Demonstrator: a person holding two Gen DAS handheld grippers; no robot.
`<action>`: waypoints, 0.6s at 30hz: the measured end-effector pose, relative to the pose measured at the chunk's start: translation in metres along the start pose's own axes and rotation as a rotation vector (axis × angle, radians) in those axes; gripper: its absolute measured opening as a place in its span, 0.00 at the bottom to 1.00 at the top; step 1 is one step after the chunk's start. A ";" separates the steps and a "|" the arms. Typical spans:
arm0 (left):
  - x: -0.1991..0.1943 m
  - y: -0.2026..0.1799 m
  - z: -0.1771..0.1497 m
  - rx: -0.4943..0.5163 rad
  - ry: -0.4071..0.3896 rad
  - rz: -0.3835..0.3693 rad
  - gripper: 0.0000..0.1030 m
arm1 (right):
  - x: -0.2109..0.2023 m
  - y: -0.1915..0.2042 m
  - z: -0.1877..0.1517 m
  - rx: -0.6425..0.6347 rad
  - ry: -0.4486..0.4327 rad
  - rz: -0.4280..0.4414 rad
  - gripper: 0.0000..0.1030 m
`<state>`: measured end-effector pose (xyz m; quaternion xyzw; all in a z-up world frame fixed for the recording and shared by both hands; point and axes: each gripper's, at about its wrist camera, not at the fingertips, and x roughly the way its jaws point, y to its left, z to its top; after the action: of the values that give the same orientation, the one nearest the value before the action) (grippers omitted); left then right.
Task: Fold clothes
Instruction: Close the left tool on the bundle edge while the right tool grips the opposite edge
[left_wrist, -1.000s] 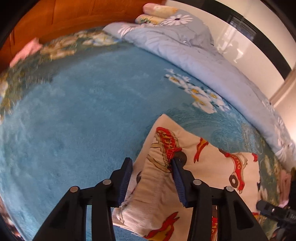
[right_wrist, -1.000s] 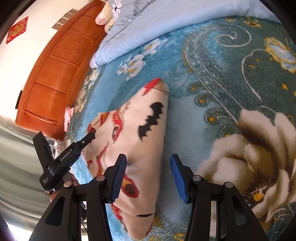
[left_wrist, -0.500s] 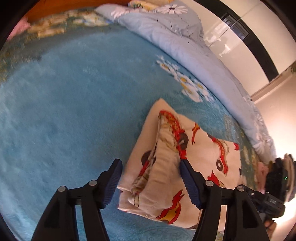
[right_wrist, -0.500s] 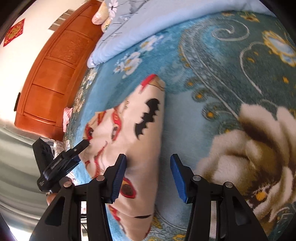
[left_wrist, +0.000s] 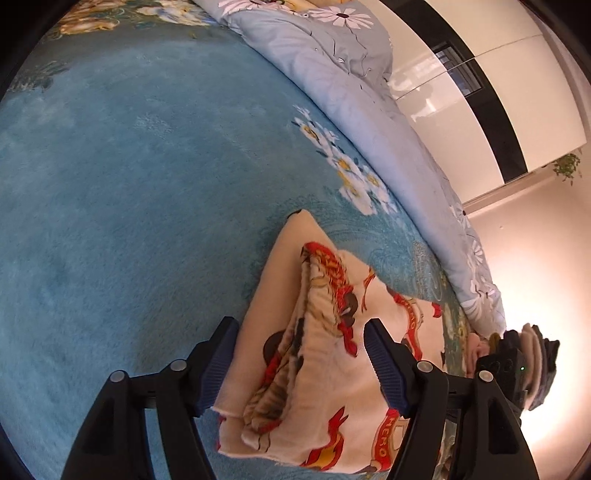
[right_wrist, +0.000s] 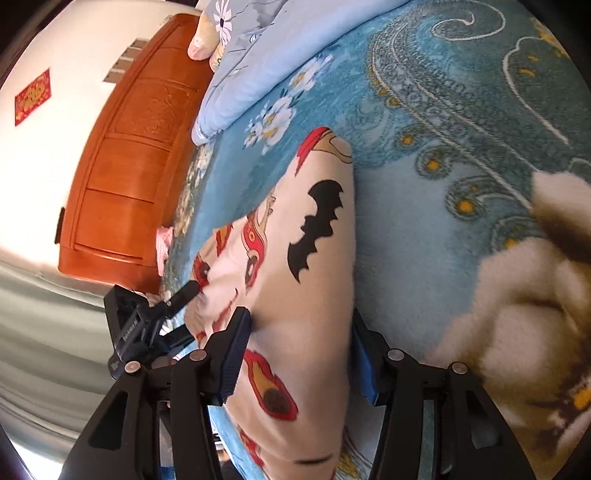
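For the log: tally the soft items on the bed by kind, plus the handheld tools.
Cartoon-print garment: 1
Blue floral blanket: 1
Grey-blue daisy duvet: 1
Pillow: 1
Tools: 2, left tool, right tool
Total: 6

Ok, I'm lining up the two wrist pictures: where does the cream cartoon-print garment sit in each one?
Left wrist view: the cream cartoon-print garment lies folded at lower centre, between the open jaws of the left gripper.
Right wrist view: it runs from upper centre down to the bottom edge, passing between the open jaws of the right gripper.
Shared landmark: the pale blue duvet along the blue floral blanket.
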<state>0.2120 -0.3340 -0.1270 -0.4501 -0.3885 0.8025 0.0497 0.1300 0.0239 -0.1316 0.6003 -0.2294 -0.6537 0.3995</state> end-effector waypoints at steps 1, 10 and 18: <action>0.000 0.001 0.000 -0.005 -0.002 -0.006 0.72 | 0.001 0.000 0.001 0.002 -0.004 0.008 0.51; -0.003 0.006 -0.009 -0.067 0.023 -0.120 0.72 | -0.013 -0.002 0.021 0.011 -0.047 0.065 0.13; 0.014 -0.006 -0.011 -0.066 0.061 -0.161 0.71 | -0.023 -0.011 0.052 0.005 -0.046 0.009 0.13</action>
<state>0.2109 -0.3174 -0.1355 -0.4430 -0.4478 0.7687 0.1112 0.0758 0.0392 -0.1169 0.5852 -0.2428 -0.6650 0.3955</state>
